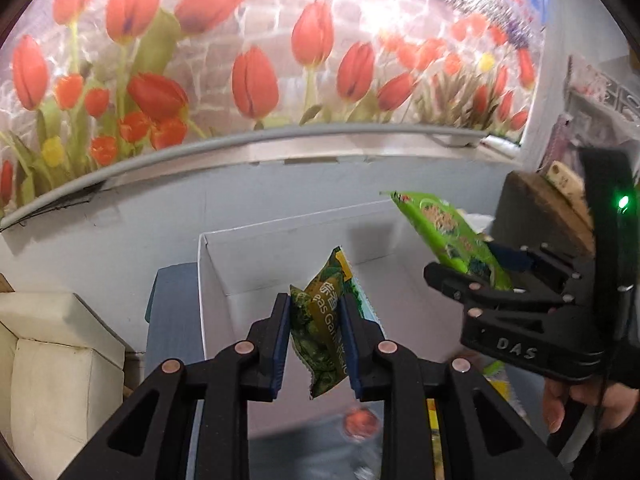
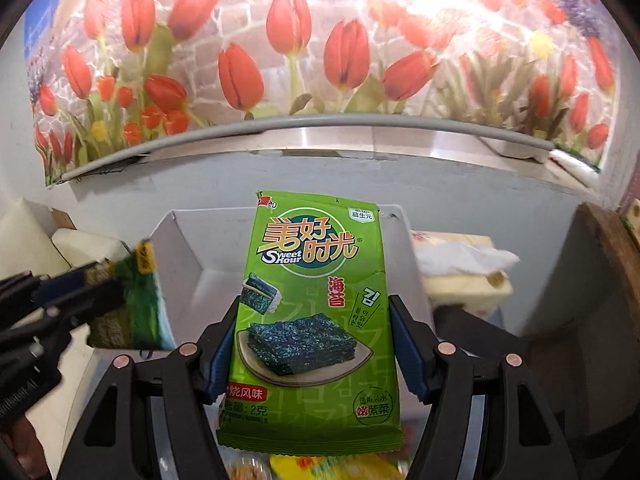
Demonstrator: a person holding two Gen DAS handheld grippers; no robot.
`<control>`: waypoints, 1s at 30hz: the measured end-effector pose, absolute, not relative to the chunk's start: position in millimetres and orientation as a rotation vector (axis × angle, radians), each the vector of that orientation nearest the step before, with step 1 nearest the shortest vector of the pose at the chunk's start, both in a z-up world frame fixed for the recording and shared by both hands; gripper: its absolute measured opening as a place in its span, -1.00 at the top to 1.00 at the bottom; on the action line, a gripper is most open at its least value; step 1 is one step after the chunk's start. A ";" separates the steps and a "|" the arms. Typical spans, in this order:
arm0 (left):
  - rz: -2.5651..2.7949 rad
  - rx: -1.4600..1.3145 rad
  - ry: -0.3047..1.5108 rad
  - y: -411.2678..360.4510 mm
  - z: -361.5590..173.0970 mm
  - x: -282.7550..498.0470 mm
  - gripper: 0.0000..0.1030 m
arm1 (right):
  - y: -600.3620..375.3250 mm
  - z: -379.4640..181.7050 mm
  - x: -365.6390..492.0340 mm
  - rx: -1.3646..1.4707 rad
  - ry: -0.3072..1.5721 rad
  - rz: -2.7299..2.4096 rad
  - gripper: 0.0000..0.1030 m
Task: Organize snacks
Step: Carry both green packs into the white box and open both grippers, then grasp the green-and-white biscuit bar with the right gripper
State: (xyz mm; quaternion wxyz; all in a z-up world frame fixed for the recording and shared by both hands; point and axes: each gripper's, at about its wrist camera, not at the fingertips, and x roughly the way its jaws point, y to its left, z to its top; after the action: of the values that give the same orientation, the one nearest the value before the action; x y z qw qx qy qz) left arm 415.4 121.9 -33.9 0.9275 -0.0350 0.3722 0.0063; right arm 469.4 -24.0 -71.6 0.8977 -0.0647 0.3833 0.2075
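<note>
My left gripper (image 1: 316, 344) pinches a dark green pea snack packet (image 1: 322, 336) between its fingers, the white cardboard box (image 1: 280, 276) just beyond the tips. My right gripper (image 2: 312, 344) clamps a Sweet Hour seaweed packet (image 2: 316, 312) upright between its pads, the same box behind it.

A tulip mural (image 1: 256, 60) over printed brickwork is seen on the upper wall, edged below by a grey rail (image 2: 312, 128). Pale wall is noted beneath. White cushioned furniture (image 1: 52, 360) is observed at left.

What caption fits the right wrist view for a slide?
Right gripper holds a green seaweed packet above a white box, left gripper alongside holding another snack packet.
</note>
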 end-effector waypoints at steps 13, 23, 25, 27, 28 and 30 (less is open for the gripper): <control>0.053 -0.111 0.765 144.8 -65.1 414.0 -1.00 | -45.2 -77.8 455.6 -0.202 0.682 0.377 -1.00; 0.084 -0.029 0.684 95.5 -58.6 309.1 -1.00 | -127.8 -75.0 373.8 -0.071 0.702 0.425 -1.00; 0.064 -0.034 0.718 79.7 -64.0 282.6 -1.00 | -142.2 -82.4 351.1 -0.073 0.713 0.408 -1.00; 0.059 -0.064 0.743 67.0 -70.4 257.7 -1.00 | -154.3 -92.6 328.8 -0.091 0.717 0.360 -1.00; 0.052 -0.073 0.744 62.3 -72.2 249.0 -1.00 | -160.6 -99.1 318.0 -0.088 0.728 0.374 -1.00; 0.035 -0.102 0.739 53.9 -76.9 229.8 -1.00 | -173.1 -112.5 303.3 -0.068 0.774 0.374 -1.00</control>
State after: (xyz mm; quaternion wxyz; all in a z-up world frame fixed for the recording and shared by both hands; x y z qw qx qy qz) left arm 229.8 53.9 -76.9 0.9310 -0.0500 0.3612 0.0170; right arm 303.3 -173.1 -112.5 0.9086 -0.0330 0.3749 0.1812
